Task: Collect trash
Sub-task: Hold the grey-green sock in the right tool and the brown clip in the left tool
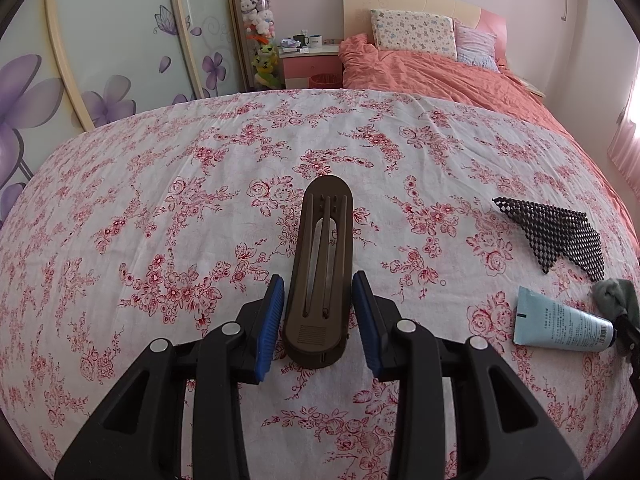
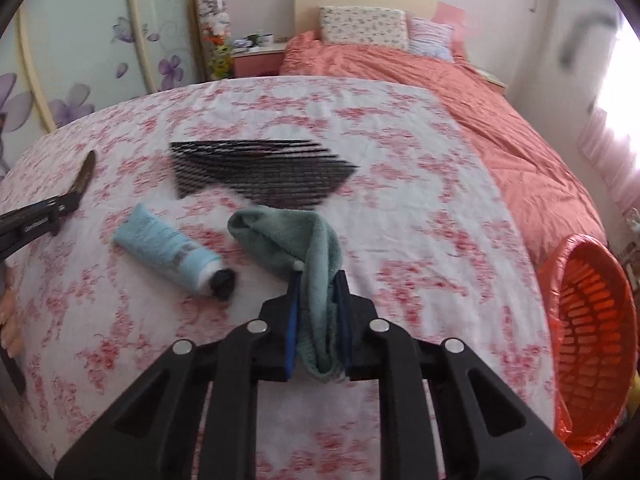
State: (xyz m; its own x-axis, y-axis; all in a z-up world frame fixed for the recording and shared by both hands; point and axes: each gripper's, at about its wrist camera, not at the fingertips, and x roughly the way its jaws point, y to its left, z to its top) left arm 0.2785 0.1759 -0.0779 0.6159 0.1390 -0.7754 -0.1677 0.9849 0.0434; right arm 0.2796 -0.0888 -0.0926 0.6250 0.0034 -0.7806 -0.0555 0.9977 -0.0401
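Right tongs (image 2: 318,324) are clamped on a grey-green cloth (image 2: 296,240): the blue pads pinch its bunched lower fold, and the rest of it trails forward onto the flowered sheet (image 2: 420,240) of the bed. The frame is smeared, so I cannot tell if the cloth's far end rests on the sheet or hangs just clear. Left tongs (image 1: 318,320) stand at a narrow setting astride a brown plastic sole-shaped piece (image 1: 320,264); its long axis runs straight out along the fingers, away from the camera. The pads sit at its near end, but a sliver of gap shows on each side, so I cannot tell if they press. The relation that matters: the orange-lined basket (image 2: 592,320) lies off the right edge of the bed, right of the right tongs and lower than the sheet. Judged from that, the right hand is the nearer one and its load should travel rightward over the bed edge. Left on the sheet: a pale blue tube (image 2: 168,246) with a dark cap, just left of the cloth, long axis oblique, and a black mesh piece (image 2: 264,172) beyond it. Both lie between the two tongs, nearer the right.
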